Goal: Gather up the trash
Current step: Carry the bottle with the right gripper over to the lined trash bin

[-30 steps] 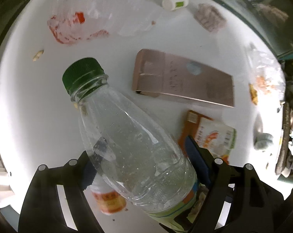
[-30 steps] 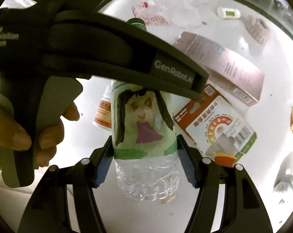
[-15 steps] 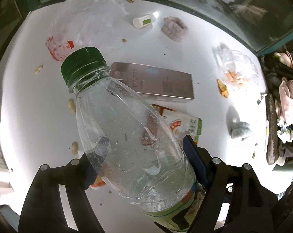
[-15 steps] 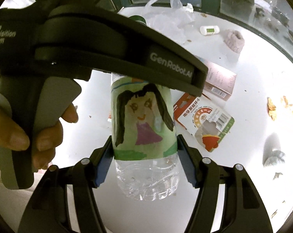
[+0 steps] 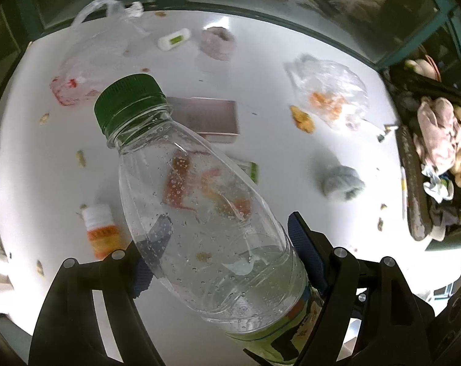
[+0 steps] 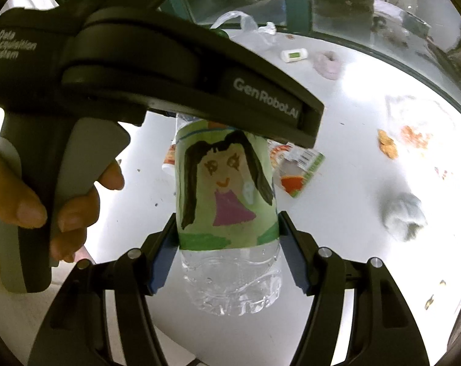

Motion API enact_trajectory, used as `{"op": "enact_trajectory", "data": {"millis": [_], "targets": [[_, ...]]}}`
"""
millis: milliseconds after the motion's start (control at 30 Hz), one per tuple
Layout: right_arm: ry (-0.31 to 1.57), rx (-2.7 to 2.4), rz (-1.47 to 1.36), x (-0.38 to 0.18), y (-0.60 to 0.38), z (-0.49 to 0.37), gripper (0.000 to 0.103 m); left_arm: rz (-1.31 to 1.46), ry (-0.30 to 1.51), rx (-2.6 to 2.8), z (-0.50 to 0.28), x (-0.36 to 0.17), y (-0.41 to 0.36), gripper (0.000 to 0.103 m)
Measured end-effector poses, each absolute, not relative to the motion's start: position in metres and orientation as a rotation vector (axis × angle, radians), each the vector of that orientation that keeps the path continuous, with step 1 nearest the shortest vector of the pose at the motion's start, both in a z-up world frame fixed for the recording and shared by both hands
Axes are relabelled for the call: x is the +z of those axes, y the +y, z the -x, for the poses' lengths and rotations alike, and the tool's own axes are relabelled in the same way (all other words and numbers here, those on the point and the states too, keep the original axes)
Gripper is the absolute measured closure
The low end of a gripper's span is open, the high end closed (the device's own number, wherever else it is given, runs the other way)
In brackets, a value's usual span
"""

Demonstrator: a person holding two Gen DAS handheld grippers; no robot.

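pinching the same clear bottle point(image 5: 206, 213) from two sides, both tools held it lifted off the white table point(image 5: 261, 70). the left gripper point(image 5: 221, 253) clamped its blue pads on the wet shoulder, green cap point(image 5: 128, 99) pointing toward the far edge. the right gripper point(image 6: 224, 253) pressed on the lower body, just under the drawn-girl label point(image 6: 224, 189). a hand point(image 6: 44, 201) gripped the left tool's handle. below lay a brown box point(image 5: 209, 116), pill bottle point(image 5: 102, 231) and plastic bag point(image 5: 331, 91).
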State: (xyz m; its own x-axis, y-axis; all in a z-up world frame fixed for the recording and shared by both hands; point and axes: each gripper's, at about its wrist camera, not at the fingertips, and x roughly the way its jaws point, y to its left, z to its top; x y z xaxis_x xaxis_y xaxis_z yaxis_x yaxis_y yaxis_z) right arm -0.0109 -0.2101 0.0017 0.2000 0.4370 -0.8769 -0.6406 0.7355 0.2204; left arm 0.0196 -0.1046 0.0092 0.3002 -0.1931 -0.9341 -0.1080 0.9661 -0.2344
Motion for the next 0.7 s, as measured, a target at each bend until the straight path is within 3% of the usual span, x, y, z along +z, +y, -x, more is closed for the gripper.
{"op": "enact_trajectory", "data": {"millis": [700], "targets": [[1.11, 0.458, 0.061, 0.024, -0.408, 0.072, 0.042, 0.082, 1.265, -0.346, 0.002, 0.032, -0.338, 0.027]]}}
